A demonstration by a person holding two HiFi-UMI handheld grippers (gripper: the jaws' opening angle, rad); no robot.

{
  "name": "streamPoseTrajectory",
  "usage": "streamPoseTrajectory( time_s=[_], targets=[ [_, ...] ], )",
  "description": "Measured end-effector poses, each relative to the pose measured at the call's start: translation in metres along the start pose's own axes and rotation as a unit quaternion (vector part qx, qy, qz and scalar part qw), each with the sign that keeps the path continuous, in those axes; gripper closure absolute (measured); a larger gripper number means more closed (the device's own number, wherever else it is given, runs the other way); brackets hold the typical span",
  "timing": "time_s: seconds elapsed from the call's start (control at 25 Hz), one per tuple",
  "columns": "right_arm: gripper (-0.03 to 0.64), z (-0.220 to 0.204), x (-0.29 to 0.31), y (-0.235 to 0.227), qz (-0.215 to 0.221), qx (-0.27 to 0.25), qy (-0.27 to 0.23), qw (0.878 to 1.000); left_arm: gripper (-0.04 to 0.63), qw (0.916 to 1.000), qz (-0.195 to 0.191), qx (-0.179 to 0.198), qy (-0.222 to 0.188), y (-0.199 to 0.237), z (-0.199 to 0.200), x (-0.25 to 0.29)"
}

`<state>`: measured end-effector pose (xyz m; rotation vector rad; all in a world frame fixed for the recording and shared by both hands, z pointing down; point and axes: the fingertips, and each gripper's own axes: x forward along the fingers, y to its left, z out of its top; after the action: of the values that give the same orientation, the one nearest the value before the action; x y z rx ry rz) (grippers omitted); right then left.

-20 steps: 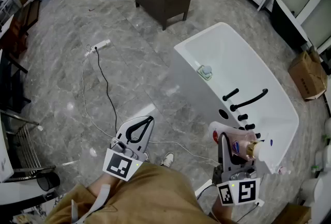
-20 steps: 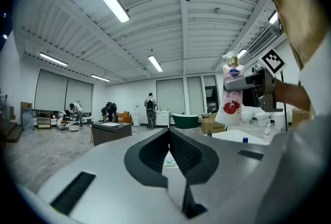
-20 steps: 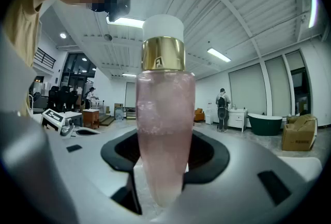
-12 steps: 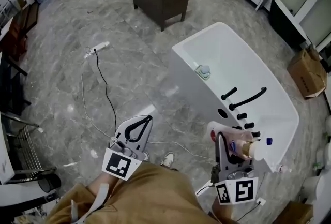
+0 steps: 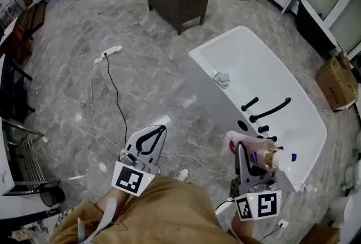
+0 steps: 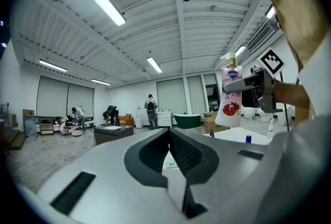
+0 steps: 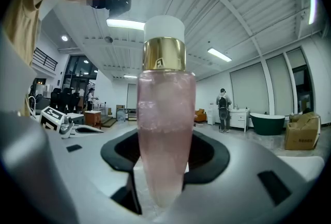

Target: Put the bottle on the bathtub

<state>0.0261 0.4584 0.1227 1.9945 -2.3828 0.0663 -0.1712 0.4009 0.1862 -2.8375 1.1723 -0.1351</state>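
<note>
Our right hand-held gripper grasps the pink bottle; released off-centre on the bathtub rim, it could topple.

Grey left claw, tan clothing, white sneaker

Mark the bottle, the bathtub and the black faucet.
bottle [image 7: 165,135], right gripper view, middle of the pink body.
bathtub [image 5: 256,71], head view, bare white inside.
black faucet [image 5: 274,108], head view, middle of the curved spout.
</note>
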Motion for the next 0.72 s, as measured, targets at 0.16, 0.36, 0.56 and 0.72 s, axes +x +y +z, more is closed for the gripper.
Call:
streamPoseTrajectory(
  time_s=[0.16,0.36,0.56,0.72],
  targets=[
    [0.383,-0.003,0.002,-0.017,0.014,0.002,-0.001,1.000,0.588,0.9999,0.014,0.002,0.005,-0.012,0.002,0.011],
    [0.383,-0.012,0.003,-0.037,0.036,-0.004,-0.001,0.999,0.588,0.9993,0.038,0.001,0.009,-0.028,0.000,0.023],
    [0.383,-0.019,0.009,-0.054,0.049,-0.004,0.002,0.999,0.588,0.9984,0.054,0.012,0.012,-0.037,0.001,0.035],
    [0.383,-0.028,0.014,-0.057,0.051,-0.011,0.008,0.999,0.588,0.9979,0.063,0.009,0.008,-0.036,-0.001,0.042]
  ],
)
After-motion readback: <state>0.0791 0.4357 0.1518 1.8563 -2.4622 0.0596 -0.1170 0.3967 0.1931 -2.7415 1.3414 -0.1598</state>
